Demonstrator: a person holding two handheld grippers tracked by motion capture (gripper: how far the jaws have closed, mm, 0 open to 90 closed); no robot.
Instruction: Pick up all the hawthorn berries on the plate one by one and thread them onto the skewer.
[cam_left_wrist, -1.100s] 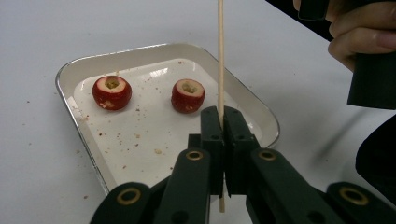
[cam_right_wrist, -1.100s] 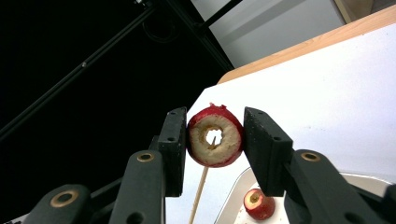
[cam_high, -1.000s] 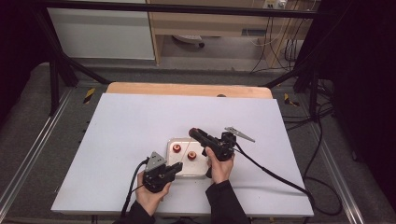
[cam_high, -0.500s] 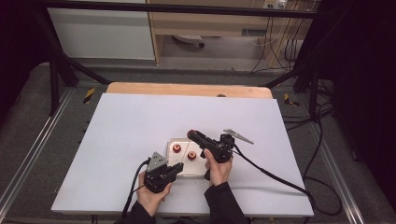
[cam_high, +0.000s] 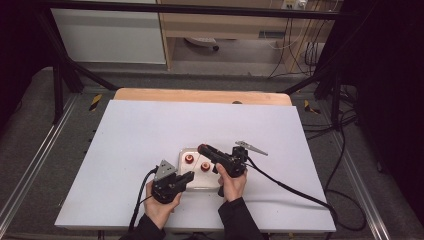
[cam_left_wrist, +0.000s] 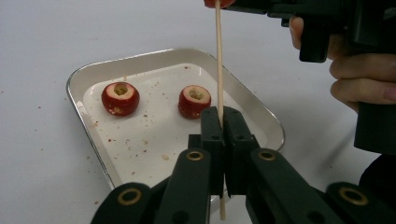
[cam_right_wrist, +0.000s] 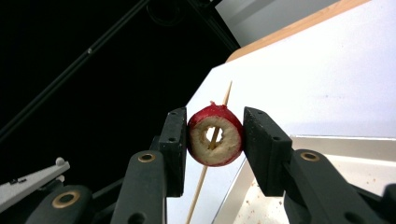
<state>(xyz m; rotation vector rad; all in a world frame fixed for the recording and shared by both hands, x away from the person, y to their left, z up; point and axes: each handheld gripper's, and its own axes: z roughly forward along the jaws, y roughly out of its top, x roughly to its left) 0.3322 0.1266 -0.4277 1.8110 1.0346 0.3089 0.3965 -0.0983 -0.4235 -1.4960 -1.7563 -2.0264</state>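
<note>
White table (cam_high: 150, 130), person's forearms entering from the near edge, one gripper per hand. Metal tray (cam_left_wrist: 88, 77) sits near the front edge, between the two hands.

Step in hand, as judged: threading cored red fruits onto a wooden skewer. Left gripper (cam_left_wrist: 223, 114) has its jaws pressed together on the skewer (cam_left_wrist: 218, 56), holding it roughly upright over the tray's near rim. Right gripper (cam_right_wrist: 215, 135) pinches one cored fruit (cam_right_wrist: 215, 135) between its pads, raised above the tray. The skewer passes through the fruit's hollow centre (cam_right_wrist: 212, 135); its tip pokes out past the far side.

Tray contents: two more cored fruits, one toward the left (cam_left_wrist: 120, 98), one near the middle (cam_left_wrist: 194, 101), apart from each other, hollow ends up. Crumbs and peel flecks scattered on the tray floor.

Next move likely calls for sliding the held fruit down the stick toward the left gripper while keeping hole and skewer coaxial. Risk: stick tilts in the pinch or splits the fruit wall.
</note>
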